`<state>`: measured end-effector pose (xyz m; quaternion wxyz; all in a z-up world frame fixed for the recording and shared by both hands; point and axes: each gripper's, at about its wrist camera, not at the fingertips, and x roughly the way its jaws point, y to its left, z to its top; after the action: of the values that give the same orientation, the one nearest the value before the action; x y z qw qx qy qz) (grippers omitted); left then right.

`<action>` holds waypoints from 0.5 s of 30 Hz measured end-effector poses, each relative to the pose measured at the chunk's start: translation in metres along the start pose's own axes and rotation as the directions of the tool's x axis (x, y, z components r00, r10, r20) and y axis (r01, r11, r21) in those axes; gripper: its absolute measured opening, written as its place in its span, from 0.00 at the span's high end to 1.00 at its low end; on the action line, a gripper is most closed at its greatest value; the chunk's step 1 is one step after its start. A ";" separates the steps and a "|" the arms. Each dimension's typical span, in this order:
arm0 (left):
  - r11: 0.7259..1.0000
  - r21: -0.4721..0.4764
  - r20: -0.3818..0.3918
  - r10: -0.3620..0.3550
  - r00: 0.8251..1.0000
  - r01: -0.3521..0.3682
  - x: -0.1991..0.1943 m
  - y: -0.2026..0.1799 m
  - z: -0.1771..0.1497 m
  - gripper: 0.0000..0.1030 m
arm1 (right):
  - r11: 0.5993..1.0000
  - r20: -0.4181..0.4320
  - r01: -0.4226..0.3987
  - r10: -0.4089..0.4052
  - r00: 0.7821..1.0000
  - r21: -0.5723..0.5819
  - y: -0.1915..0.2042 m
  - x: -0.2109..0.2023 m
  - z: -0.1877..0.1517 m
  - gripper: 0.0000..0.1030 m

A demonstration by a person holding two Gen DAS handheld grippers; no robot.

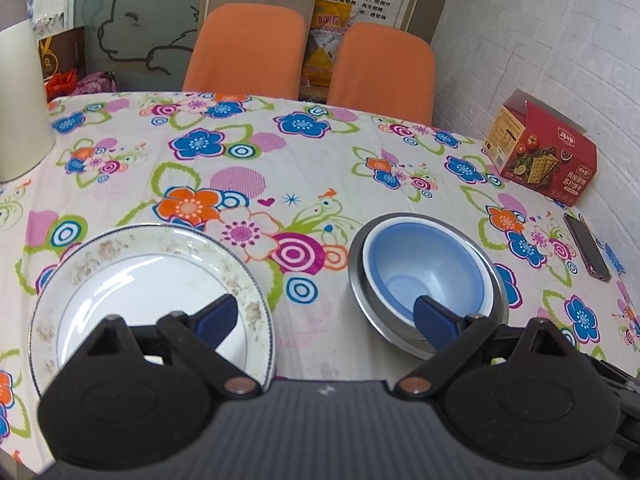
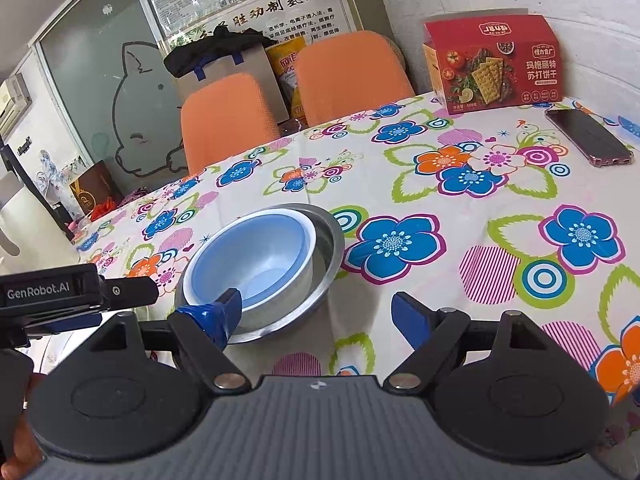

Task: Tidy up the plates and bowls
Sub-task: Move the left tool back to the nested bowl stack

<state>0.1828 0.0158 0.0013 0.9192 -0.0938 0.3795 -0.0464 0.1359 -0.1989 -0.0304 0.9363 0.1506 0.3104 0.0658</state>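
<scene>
A white plate with a patterned rim [image 1: 132, 276] lies on the flowered tablecloth at the left. To its right a blue bowl [image 1: 426, 270] sits nested inside a steel bowl [image 1: 360, 292]. My left gripper [image 1: 324, 316] is open and empty, low over the cloth between plate and bowls. In the right wrist view the blue bowl [image 2: 256, 256] sits in the steel bowl [image 2: 326, 240]. My right gripper [image 2: 318, 314] is open and empty, its left finger just in front of the bowls. The left gripper's body [image 2: 72, 292] shows at the left edge.
A red cracker box [image 1: 540, 148] [image 2: 494, 62] stands at the table's far right by the wall. A phone [image 1: 586, 246] [image 2: 588, 136] lies near it. Two orange chairs [image 1: 248, 48] stand behind the table. A white cylinder [image 1: 20, 100] stands at the left.
</scene>
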 end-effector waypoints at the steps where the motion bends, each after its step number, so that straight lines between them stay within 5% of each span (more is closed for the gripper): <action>1: 1.000 -0.001 -0.003 -0.002 1.000 0.002 0.001 0.000 0.000 0.08 | 1.000 -0.001 -0.001 0.001 1.000 -0.002 0.000 0.000 0.000 0.33; 15: 0.999 0.037 -0.053 0.021 0.998 -0.019 0.030 -0.007 0.018 0.08 | 0.999 -0.010 -0.011 0.010 1.000 -0.035 -0.003 0.020 0.019 0.33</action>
<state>0.2167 0.0069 -0.0049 0.9107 -0.0721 0.4040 -0.0468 0.1636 -0.2020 -0.0277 0.9370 0.1355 0.3128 0.0770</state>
